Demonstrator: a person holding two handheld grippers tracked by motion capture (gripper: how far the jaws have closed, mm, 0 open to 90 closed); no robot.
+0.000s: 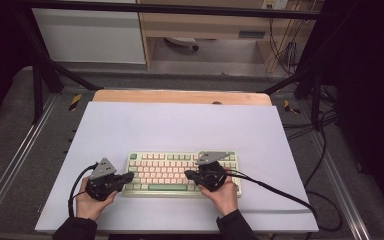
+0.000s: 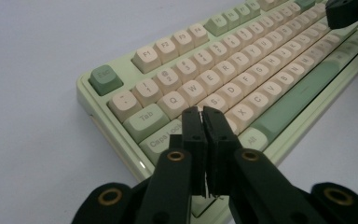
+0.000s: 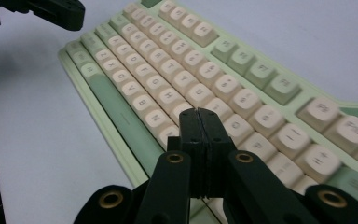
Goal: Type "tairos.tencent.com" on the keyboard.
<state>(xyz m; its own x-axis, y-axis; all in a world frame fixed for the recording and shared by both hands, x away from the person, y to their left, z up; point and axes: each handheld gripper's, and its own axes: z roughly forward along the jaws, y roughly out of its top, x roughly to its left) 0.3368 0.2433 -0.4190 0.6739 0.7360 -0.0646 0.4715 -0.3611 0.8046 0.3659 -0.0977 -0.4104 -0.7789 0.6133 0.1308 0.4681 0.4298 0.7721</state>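
A pale green keyboard (image 1: pixel 180 172) with cream and green keys lies on the white mat, near the front. My left gripper (image 1: pixel 130 176) hovers at the keyboard's left end, jaws shut with nothing between them. In the left gripper view the gripper's tips (image 2: pixel 203 112) sit over the keys (image 2: pixel 242 70) near Caps Lock and A. My right gripper (image 1: pixel 187 175) is over the keyboard's right half, also shut and holding nothing. In the right gripper view its tips (image 3: pixel 199 113) hang just above the lower letter rows (image 3: pixel 168 70). Each gripper view catches the other gripper's tip: right (image 2: pixel 349 11), left (image 3: pixel 51 9).
The white mat (image 1: pixel 180 125) covers a wooden table (image 1: pixel 180 96). A black cable (image 1: pixel 280 192) trails from the right gripper off the mat's right edge. Black frame posts (image 1: pixel 37 85) stand at the back corners, with more cables on the floor at right.
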